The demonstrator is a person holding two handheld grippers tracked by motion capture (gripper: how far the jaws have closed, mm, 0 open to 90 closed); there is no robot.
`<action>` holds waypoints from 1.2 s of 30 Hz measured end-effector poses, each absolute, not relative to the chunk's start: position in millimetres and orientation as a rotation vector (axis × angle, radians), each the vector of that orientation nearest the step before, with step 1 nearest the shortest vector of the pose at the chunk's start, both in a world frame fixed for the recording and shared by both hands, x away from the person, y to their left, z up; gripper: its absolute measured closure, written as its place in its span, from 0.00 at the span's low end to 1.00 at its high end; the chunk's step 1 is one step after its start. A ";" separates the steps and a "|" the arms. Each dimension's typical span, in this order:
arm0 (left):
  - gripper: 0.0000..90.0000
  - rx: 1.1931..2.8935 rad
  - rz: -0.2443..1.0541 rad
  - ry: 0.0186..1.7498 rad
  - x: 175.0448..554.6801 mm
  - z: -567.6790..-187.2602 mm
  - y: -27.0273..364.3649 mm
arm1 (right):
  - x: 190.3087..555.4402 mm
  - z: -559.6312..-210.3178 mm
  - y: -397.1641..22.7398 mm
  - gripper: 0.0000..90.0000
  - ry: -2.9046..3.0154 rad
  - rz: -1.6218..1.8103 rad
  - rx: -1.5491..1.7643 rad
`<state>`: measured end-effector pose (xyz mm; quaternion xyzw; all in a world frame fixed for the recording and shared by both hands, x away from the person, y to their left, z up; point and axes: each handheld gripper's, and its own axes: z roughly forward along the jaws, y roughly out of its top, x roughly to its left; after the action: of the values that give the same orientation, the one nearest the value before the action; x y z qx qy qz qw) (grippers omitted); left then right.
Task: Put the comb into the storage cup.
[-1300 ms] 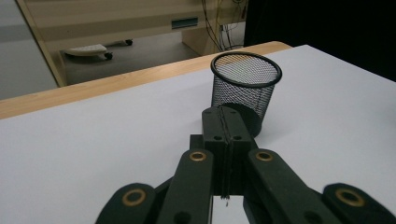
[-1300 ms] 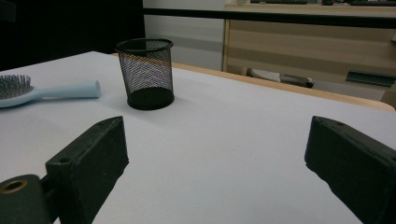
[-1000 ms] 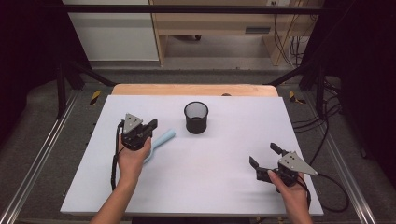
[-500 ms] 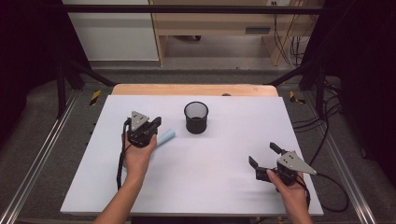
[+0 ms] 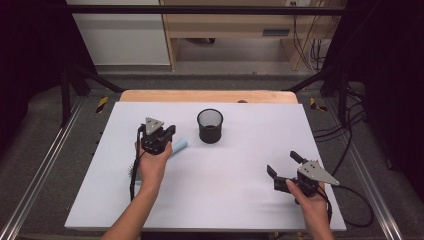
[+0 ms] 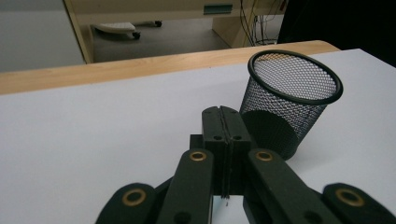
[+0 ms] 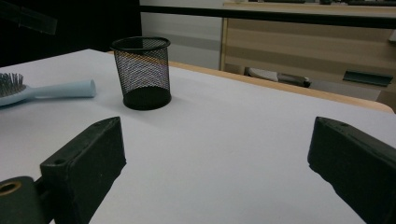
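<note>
Above the white table (image 5: 240,200), a person's left gripper (image 5: 167,134) hovers with its jaws clenched flat together, nothing between them, as the left gripper view shows. It sits over a pale blue hairbrush (image 5: 177,147), whose handle pokes out from under it toward a black mesh cup (image 5: 210,125); the bristle end peeks out beside the left forearm. From the right gripper view, the hairbrush (image 7: 46,89) lies flat on the table with its handle end just beside the mesh cup (image 7: 141,72), not touching it. The cup stands upright near the far middle of the table. At the near right corner, well apart from both, the right gripper (image 5: 285,167) rests low over the table, its jaws spread wide and holding nothing.
</note>
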<state>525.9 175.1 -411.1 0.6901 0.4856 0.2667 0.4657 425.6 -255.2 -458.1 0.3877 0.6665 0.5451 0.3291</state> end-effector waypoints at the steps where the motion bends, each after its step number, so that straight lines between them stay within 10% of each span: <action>1: 1.00 1.689 0.629 1.217 528.6 -416.7 176.8 | 425.7 -458.5 -253.6 0.05 1.750 1.422 1.012; 36: 1.00 1.928 0.690 1.182 537.7 -441.4 159.5 | 425.2 -459.5 -252.2 0.05 1.767 1.427 1.015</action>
<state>537.7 159.5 -441.4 0.7547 0.4625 0.2701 0.3790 425.2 -252.2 -459.5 0.3865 0.6725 0.5432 0.3212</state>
